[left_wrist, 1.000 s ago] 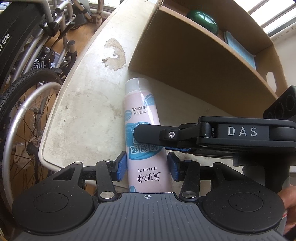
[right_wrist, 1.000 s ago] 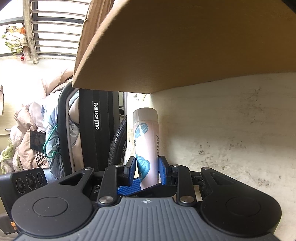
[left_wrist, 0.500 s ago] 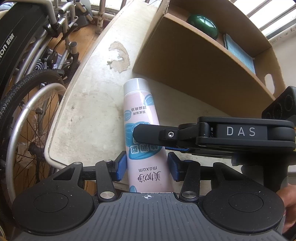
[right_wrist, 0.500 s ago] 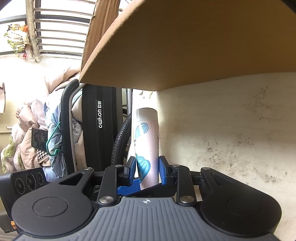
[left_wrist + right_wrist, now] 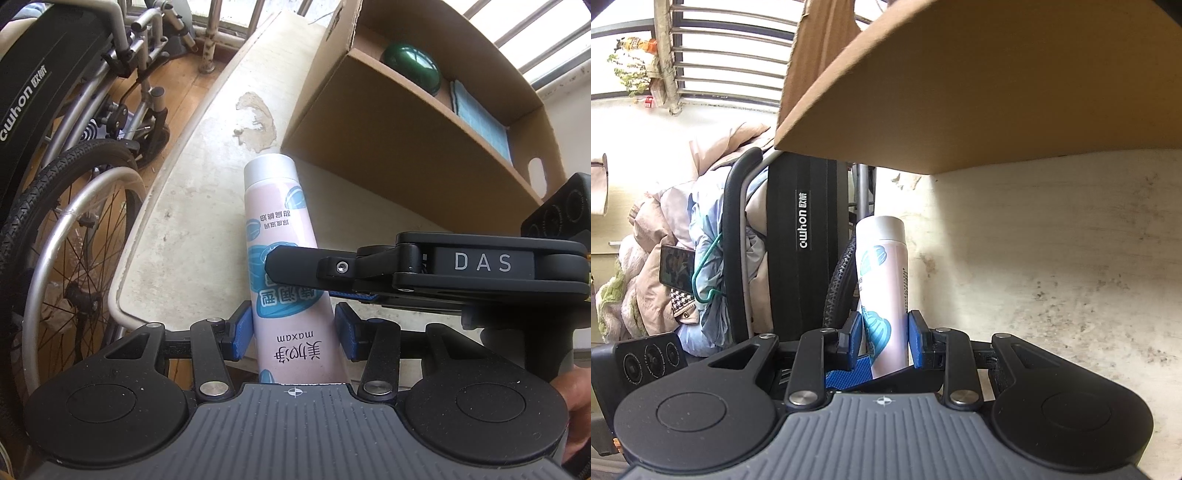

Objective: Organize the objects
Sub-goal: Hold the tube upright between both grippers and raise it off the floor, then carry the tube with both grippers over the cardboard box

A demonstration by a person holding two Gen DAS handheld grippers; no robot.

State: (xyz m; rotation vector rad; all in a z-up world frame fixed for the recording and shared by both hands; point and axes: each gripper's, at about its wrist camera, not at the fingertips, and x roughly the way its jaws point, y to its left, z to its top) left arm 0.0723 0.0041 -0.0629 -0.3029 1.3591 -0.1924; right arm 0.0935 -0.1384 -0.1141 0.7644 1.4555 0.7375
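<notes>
The pink tube [image 5: 284, 258] hangs over the counter [image 5: 207, 206] just before the cardboard box [image 5: 388, 147], gripped by both the left hand-held gripper [image 5: 293, 330] and right hand-held gripper [image 5: 882, 338]. Probably light, soft and slick; hold mid-body. Counter edge near, box top open

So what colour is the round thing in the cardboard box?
Dark glossy green, clearest in the left wrist view.
</notes>
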